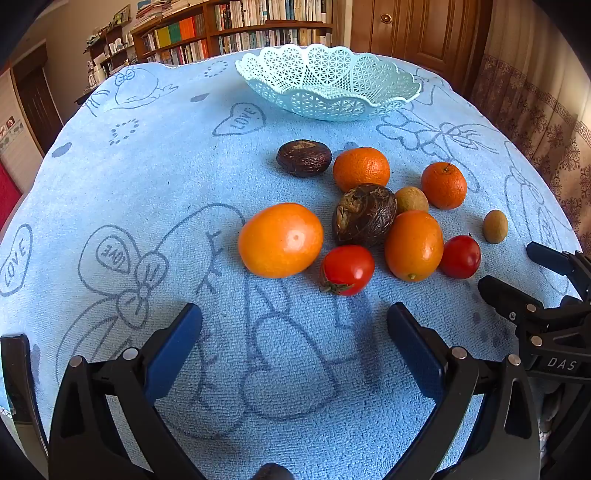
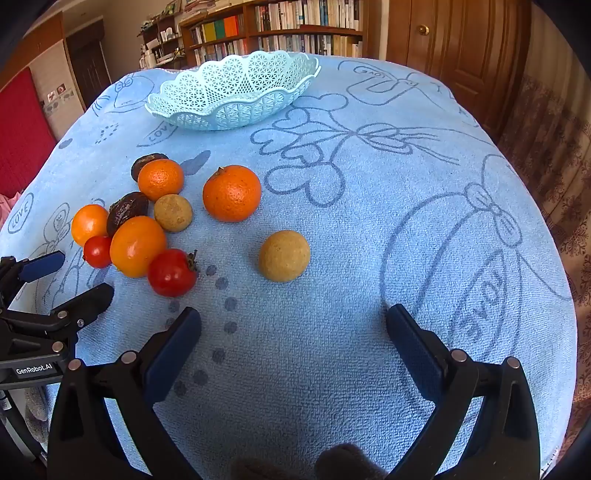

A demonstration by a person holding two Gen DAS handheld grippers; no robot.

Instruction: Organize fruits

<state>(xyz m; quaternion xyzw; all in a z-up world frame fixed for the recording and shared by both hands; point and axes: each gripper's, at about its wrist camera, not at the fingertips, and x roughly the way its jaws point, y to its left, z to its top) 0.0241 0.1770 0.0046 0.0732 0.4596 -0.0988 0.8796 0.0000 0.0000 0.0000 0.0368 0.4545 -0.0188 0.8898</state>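
A pale mint lattice basket (image 1: 328, 85) (image 2: 232, 92) stands empty at the far side of the blue cloth. Fruit lies loose in front of it: two smooth orange fruits (image 1: 280, 240) (image 2: 137, 245), two mandarins (image 1: 361, 169) (image 2: 232, 193), two red tomatoes (image 1: 347, 269) (image 2: 171, 272), two dark wrinkled passion fruits (image 1: 364, 215) (image 2: 127, 212) and two tan longans (image 1: 495, 226) (image 2: 283, 255). My left gripper (image 1: 295, 325) (image 2: 70, 280) is open just short of the pile. My right gripper (image 2: 295, 325) (image 1: 517, 271) is open, facing the lone longan.
A blue towel cloth (image 1: 147, 184) with drawn hearts and bows covers the round table; its edge curves away on all sides. Bookshelves (image 1: 240, 26) and a wooden door (image 2: 461, 44) stand behind. A curtain (image 2: 561, 177) hangs at the right.
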